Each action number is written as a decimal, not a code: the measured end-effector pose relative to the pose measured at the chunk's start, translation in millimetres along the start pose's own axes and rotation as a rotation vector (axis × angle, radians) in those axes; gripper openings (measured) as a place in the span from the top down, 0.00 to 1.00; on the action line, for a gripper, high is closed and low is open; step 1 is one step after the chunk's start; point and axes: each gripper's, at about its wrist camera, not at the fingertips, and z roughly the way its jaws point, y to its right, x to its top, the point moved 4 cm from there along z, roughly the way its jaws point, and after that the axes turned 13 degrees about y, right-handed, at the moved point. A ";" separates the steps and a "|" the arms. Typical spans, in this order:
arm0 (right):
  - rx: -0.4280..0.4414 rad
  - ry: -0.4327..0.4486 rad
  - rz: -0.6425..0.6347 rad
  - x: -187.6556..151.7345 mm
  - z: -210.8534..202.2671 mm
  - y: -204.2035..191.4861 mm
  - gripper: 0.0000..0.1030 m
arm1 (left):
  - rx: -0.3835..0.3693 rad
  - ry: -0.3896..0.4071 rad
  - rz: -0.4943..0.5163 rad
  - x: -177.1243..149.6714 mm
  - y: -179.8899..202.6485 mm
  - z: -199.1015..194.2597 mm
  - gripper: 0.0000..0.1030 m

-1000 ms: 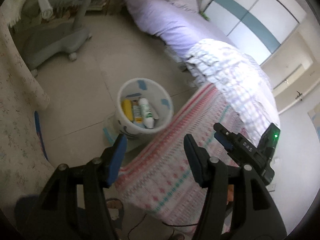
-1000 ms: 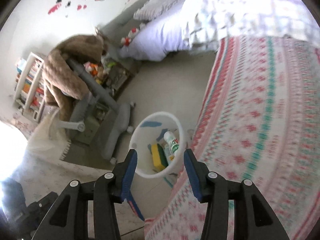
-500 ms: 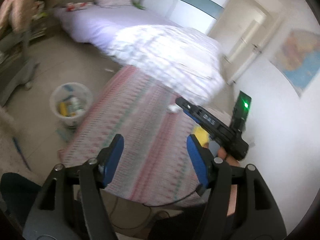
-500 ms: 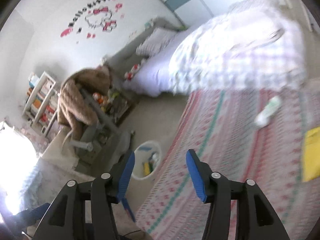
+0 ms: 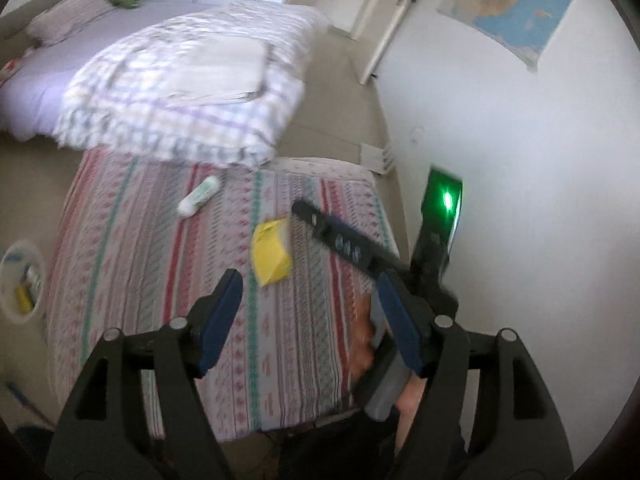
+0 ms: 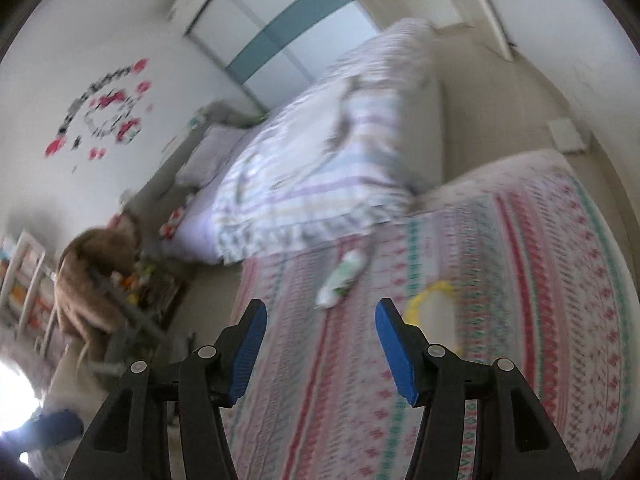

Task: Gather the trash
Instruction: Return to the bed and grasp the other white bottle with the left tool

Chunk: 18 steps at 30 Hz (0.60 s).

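On striped bedspread (image 5: 160, 264): white bottle (image 5: 198, 197), yellow packet (image 5: 272, 255), well apart.

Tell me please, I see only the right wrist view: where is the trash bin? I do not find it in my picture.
Observer: In the left wrist view, the white bin stands on the floor beside the left edge of the striped bedcover.
Operator: Is it empty?
Observer: No. A yellow item and a bottle lie inside.
Operator: The yellow thing on the bed is blurred for me. What is it?
Observer: A flat yellow packet, just ahead of the left gripper. Its jaws have just been opening, with nothing between them.
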 end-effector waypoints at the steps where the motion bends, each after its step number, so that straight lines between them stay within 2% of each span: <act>1: -0.008 0.002 0.017 0.3 -0.2 9.8 0.44 | -0.004 -0.002 0.012 4.7 5.3 8.3 0.31; 5: -0.043 -0.034 0.027 -7.8 10.4 30.5 0.44 | -0.033 -0.026 0.055 35.3 13.7 50.3 0.31; 8: -0.063 -0.053 -0.009 -11.8 13.1 40.0 0.44 | -0.013 -0.012 0.072 47.7 7.7 74.8 0.30; 13: -0.114 -0.085 -0.017 -16.7 26.1 56.3 0.44 | 0.128 0.002 0.127 49.1 -44.5 133.8 0.29; 15: -0.137 -0.084 -0.025 -14.7 31.2 61.3 0.44 | 0.203 -0.032 0.173 40.6 -71.6 165.2 0.29; 18: -0.138 -0.087 -0.024 -12.8 36.4 62.6 0.44 | 0.274 -0.104 0.229 24.2 -103.6 207.8 0.29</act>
